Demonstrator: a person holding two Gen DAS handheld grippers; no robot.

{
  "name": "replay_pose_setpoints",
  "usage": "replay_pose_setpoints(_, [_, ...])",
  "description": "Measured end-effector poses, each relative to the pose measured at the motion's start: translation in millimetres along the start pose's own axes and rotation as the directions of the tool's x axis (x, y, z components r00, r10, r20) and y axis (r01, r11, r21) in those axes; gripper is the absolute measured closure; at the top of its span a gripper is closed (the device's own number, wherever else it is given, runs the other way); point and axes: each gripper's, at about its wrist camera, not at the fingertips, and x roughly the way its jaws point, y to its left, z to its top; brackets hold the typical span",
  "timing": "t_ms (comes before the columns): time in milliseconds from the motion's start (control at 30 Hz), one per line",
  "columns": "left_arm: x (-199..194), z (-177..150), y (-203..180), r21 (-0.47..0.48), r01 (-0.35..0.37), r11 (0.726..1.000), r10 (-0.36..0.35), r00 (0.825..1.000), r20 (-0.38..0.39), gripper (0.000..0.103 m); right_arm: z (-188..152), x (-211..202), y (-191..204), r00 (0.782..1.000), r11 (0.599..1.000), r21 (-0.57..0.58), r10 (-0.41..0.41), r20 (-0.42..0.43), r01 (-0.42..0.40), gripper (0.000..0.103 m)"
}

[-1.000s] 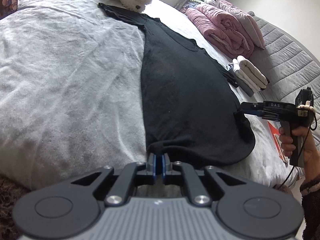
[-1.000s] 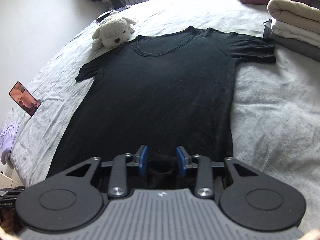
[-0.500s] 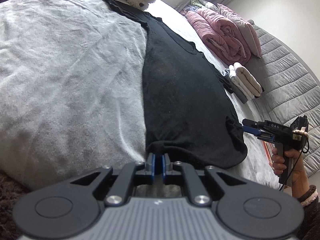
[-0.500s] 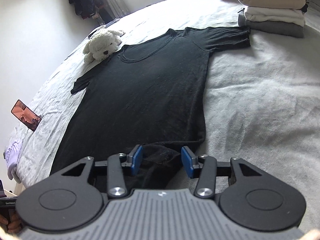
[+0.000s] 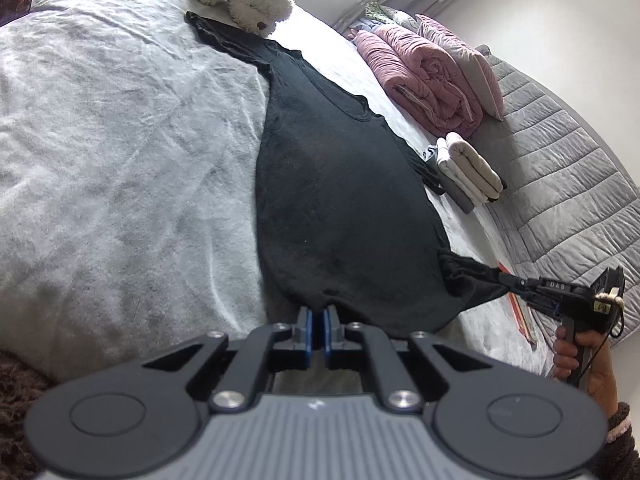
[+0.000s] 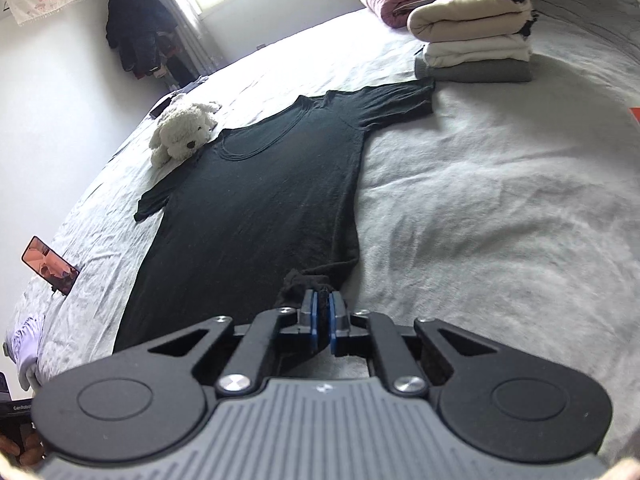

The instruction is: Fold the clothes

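Observation:
A black T-shirt (image 5: 340, 200) (image 6: 260, 208) lies flat on the grey bed cover (image 5: 120, 160), neck toward the far side. My left gripper (image 5: 320, 312) is shut on the near left part of its hem. My right gripper (image 6: 323, 296) has its jaws closing tight on the right hem corner, with bunched black fabric pinched between the blue pads. In the left wrist view that right gripper (image 5: 506, 280) shows at the right edge, held in a hand, drawing the corner out to a taut point.
A white plush dog (image 6: 184, 136) lies by the shirt's left shoulder. A stack of folded clothes (image 6: 476, 40) sits beside the right sleeve, with a rolled pink quilt (image 5: 424, 76) behind. A phone (image 6: 50, 264) rests near the bed's left edge. A grey quilted headboard (image 5: 560, 168) bounds the right.
My right gripper slid right along the hem and went from open to shut on the corner, pulling it outward. The left gripper stayed clamped on the hem.

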Motion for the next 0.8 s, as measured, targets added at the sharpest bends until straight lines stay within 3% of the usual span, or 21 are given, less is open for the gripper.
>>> replay_pose_setpoints(300, [-14,4,-9,-0.002,0.005,1.0,-0.005,1.0,-0.026,0.098,-32,-43,-20,0.998,0.995,0.086,-0.06,0.003,0.059,0.096])
replay_pose_setpoints(667, [13,-2,-1,0.054,-0.153,0.987,0.159,0.976,-0.149,0.097,-86,-28,-37,0.989,0.985,0.116,-0.114,-0.091,0.124,0.095])
replay_pose_setpoints(800, [8,-1,-2,0.065,-0.146,0.987,0.154,0.977,-0.149,0.095,-89,-30,-38,0.992,0.988,0.106,-0.104,-0.078,0.112,0.083])
